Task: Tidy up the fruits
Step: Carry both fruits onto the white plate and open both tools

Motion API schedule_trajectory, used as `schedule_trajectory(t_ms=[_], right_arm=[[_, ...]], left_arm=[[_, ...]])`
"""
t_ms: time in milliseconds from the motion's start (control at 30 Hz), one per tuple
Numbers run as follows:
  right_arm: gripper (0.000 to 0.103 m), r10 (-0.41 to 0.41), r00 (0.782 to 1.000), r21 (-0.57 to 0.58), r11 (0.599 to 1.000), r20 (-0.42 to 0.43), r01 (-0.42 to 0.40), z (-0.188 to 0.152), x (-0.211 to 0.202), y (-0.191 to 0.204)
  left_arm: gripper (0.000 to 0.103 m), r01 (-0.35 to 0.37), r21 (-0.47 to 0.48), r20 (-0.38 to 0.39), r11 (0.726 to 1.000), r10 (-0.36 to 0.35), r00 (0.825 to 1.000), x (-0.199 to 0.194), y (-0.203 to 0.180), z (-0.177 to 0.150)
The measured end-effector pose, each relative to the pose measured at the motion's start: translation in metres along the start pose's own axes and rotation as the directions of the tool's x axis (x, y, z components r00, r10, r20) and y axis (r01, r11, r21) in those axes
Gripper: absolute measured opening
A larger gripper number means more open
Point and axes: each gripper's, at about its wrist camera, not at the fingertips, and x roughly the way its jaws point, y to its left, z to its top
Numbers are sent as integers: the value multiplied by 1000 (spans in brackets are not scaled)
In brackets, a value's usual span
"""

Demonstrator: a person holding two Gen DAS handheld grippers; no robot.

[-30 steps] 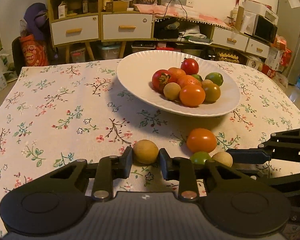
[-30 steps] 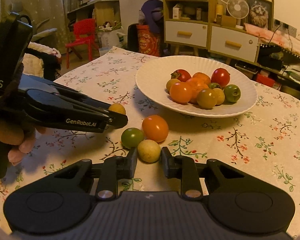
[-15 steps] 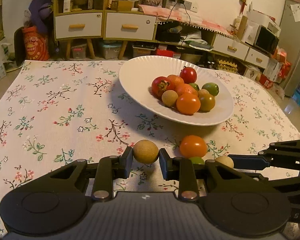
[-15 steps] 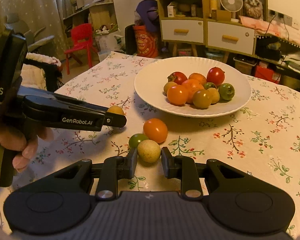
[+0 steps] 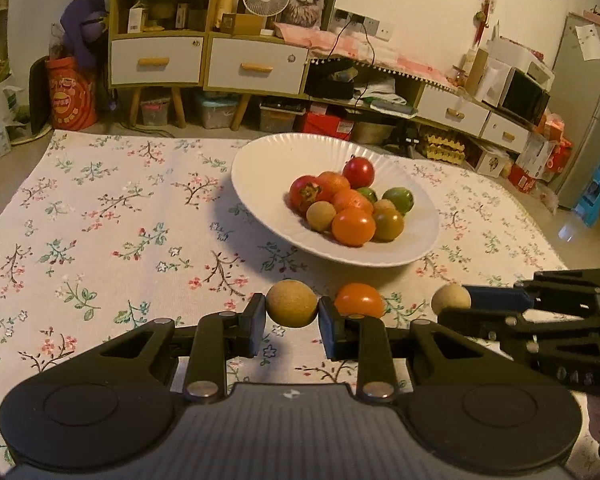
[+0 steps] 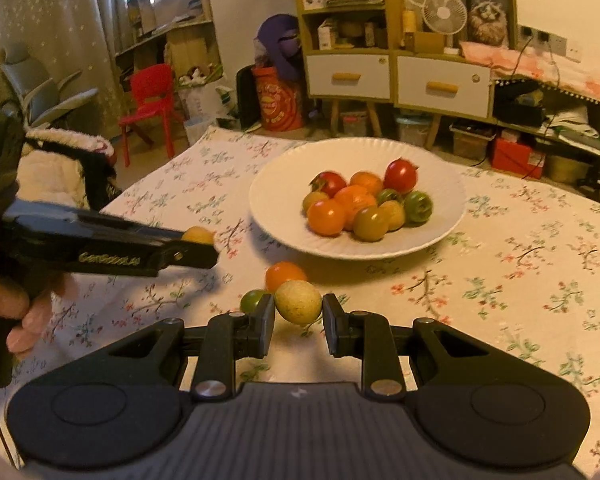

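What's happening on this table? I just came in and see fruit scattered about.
A person is sorting small fruits into a white plate, with a handheld claw in each hand. The left claw is shut on a tan round fruit, and the right claw grips a pale yellow fruit; both are held above the floral tablecloth. An orange tomato and a green one lie on the cloth. The plate already holds a pile.

Small green tomato (image 6: 252, 300): partly hidden behind left finger of right gripper (image 6: 299, 317). Orange tomato (image 5: 359, 300): lower part hidden behind fingers. Piled fruit on white plate (image 6: 284, 236): motion-blurred. Person's hand (image 6: 18, 306): cut off by left edge.
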Motion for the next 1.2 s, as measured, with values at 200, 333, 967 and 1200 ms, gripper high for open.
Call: schedule_trajectory(t_ms=[200, 333, 967, 1200], right_arm=[[23, -34, 998, 23, 999, 50, 33, 13, -4, -12], [23, -52, 996, 45, 998, 68, 49, 19, -3, -24], [23, -77, 995, 38, 996, 61, 75, 38, 24, -55], [23, -83, 996, 24, 996, 43, 82, 40, 34, -60]], left_arm=[[27, 5, -3, 30, 1000, -5, 1000, -1, -5, 9], [27, 13, -6, 38, 1000, -13, 999, 4, -11, 15], [27, -22, 77, 49, 997, 18, 999, 62, -27, 74], [27, -33, 67, 32, 997, 31, 999, 90, -28, 87]])
